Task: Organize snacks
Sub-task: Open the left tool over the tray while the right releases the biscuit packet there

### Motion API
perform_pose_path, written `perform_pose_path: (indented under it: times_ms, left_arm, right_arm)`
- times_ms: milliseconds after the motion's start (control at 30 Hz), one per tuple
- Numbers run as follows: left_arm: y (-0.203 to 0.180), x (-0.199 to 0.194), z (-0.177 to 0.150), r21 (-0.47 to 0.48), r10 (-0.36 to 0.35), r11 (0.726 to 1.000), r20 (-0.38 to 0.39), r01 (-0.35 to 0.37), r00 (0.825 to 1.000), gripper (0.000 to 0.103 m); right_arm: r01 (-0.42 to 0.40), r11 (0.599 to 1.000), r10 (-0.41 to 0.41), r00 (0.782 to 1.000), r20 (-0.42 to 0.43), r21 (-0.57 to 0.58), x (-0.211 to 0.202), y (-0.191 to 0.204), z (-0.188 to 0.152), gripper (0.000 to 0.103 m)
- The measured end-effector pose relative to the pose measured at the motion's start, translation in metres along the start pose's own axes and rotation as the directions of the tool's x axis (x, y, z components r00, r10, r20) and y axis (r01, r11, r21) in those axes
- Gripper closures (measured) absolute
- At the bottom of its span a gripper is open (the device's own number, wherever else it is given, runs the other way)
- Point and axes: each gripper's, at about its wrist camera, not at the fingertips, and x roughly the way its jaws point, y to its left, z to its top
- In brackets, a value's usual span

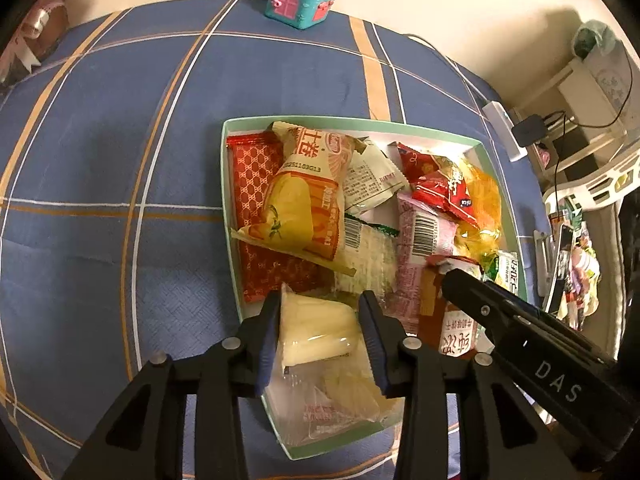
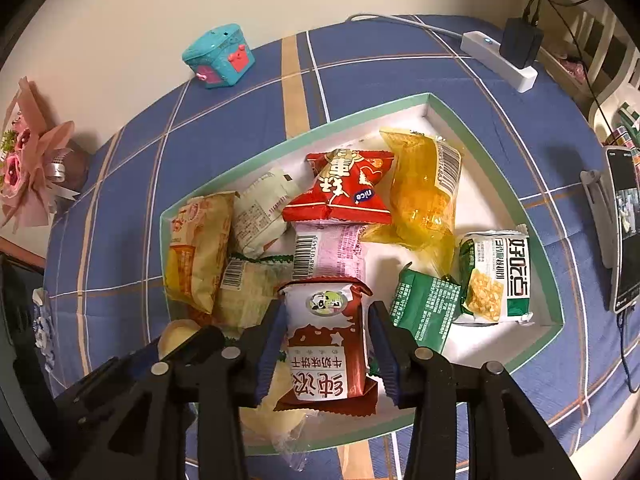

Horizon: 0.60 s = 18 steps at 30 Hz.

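Tray (image 2: 352, 120): one shallow white box with a mint-green rim, lying on the blue plaid cloth (image 1: 120, 140); all snack packets counted here lie inside it.
Left gripper (image 1: 320, 344): pointing steeply down over the tray's 6 o'clock corner in the left wrist view; jaws set apart on either side of the pale yellow clear-wrapped snack (image 1: 316, 332), the blue pads beside the wrapper; contact cannot be told.
Right gripper (image 2: 328, 352): pointing steeply down at the tray's near edge in the right wrist view; jaws parted around the brown-and-white milk biscuit packet (image 2: 328, 344), pads just beside its sides; grip cannot be told.
Gripper relation: the two sit side by side, the right one's black body at 4 o'clock in the left wrist view.
Red packets: two, one patterned red flat packet (image 1: 256, 216) at the tray's 9 o'clock side, one red "nice" packet (image 2: 340, 192) near centre.
Yellow packets: two, one tomato-print chip bag (image 1: 304, 200), one clear amber packet (image 2: 424, 196) at 1 o'clock.
Green packets: two, one dark green packet (image 2: 424, 308), one green-and-white packet (image 2: 496, 276) at 3 o'clock.
Pink barcode packet (image 2: 328, 252): one, centre.
White packet (image 2: 260, 212): one, at 10 o'clock.
Beyond tray: one teal toy house box (image 2: 218, 56) at 11 o'clock; one white power strip (image 2: 496, 60) at 1 o'clock; one pink bouquet (image 2: 32, 152) at 9 o'clock.
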Motion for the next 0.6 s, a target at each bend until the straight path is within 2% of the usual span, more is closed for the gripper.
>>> perform_pose_path:
  times_ms: [133, 233, 333, 467, 533, 600]
  left_arm:
    - [0.011, -0.008, -0.001, -0.031, -0.010, 0.999, 0.005, 0.010, 1.000, 0.043]
    - [0.017, -0.016, -0.002, -0.053, -0.045, 0.998, 0.017, 0.046, 0.999, 0.041]
    - [0.020, -0.026, -0.004, -0.065, -0.047, 0.997, 0.035, 0.049, 0.998, 0.040]
    - [0.030, -0.038, -0.009, -0.089, -0.011, 0.996, 0.059, 0.017, 0.998, 0.036]
    - [0.035, -0.044, -0.013, -0.099, 0.021, 0.995, 0.077, -0.013, 0.997, 0.033]
    - [0.042, -0.049, -0.017, -0.112, 0.047, 0.993, 0.088, -0.037, 0.995, 0.032]
  right_arm:
    - [0.007, 1.000, -0.007, 1.000, 0.003, 0.008, -0.003, -0.002, -0.001, 0.051]
    - [0.003, 1.000, -0.003, 1.000, 0.009, 0.007, -0.006, -0.003, -0.004, 0.049]
    - [-0.004, 1.000, 0.003, 1.000, 0.015, 0.004, -0.009, -0.002, -0.006, 0.049]
    - [-0.005, 1.000, 0.005, 1.000, 0.023, -0.002, -0.015, 0.001, -0.012, 0.048]
    - [-0.002, 1.000, 0.002, 1.000, 0.025, -0.007, -0.016, 0.003, -0.015, 0.043]
    - [0.001, 1.000, -0.001, 1.000, 0.023, -0.011, -0.016, 0.005, -0.018, 0.042]
